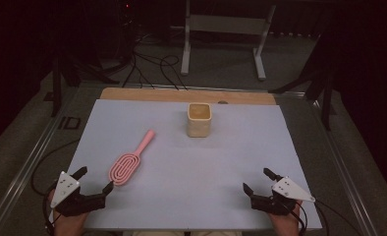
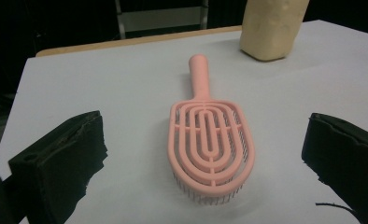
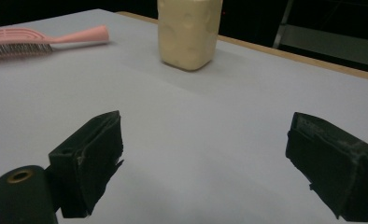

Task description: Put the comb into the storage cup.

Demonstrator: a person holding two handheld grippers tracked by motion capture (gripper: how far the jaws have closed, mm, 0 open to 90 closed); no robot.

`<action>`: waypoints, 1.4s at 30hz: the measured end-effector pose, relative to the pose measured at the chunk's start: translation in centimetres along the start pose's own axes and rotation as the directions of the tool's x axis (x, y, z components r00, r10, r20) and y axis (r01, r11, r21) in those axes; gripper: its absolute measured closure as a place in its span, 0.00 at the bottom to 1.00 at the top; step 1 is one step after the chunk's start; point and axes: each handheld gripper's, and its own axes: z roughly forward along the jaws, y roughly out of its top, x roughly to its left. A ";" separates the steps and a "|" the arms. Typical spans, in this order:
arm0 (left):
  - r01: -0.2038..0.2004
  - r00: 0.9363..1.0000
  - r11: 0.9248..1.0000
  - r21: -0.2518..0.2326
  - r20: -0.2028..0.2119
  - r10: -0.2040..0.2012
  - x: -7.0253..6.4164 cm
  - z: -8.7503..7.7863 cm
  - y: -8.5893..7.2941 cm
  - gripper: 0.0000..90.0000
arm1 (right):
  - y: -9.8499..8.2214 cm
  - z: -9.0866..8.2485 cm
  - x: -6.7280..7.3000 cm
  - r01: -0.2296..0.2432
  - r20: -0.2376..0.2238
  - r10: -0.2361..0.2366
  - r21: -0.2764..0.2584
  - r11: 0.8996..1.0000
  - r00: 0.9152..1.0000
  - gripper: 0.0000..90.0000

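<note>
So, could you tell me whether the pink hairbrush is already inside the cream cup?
No, the hairbrush lies flat on the table, apart from the cup.

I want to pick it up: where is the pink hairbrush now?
In the high view, the pink hairbrush lies left on the table, just ahead of the left gripper.

white table (image 1: 181, 196) bears pink hairbrush (image 1: 127, 164) and cream cup (image 1: 199, 120)

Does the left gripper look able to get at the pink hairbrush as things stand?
Probably yes. The left gripper is open, and the pink hairbrush lies bristles-down just ahead of its jaws with nothing between them.
</note>
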 end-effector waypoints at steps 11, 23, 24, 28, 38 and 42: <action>0.014 1.000 1.000 0.027 -0.003 -0.014 -0.1 0.3 -0.2 0.00 | -0.5 -0.1 0.2 -0.009 0.017 0.009 -0.013 1.000 1.000 0.12; -0.006 1.000 0.999 0.047 -0.012 0.007 -0.5 1.1 0.5 0.01 | -0.9 0.2 0.4 -0.034 0.011 0.034 -0.002 0.999 0.999 0.12; -0.011 1.000 0.999 0.049 -0.007 0.012 -0.6 1.2 0.7 0.01 | -0.9 0.2 0.4 -0.034 0.011 0.034 -0.002 0.999 0.999 0.12; -0.028 1.000 0.998 0.058 0.008 0.028 -1.2 1.8 1.4 0.02 | -0.8 0.3 0.7 -0.029 0.009 0.029 -0.009 1.000 1.000 0.12; -0.037 0.999 0.997 0.066 0.041 0.034 -2.0 3.7 2.9 0.05 | -0.8 0.6 0.8 -0.028 0.018 0.028 -0.008 1.000 0.999 0.12; -0.046 0.998 0.996 0.073 0.052 0.043 -2.4 4.6 3.4 0.06 | -0.8 0.6 0.7 -0.030 0.023 0.030 -0.009 1.000 0.999 0.12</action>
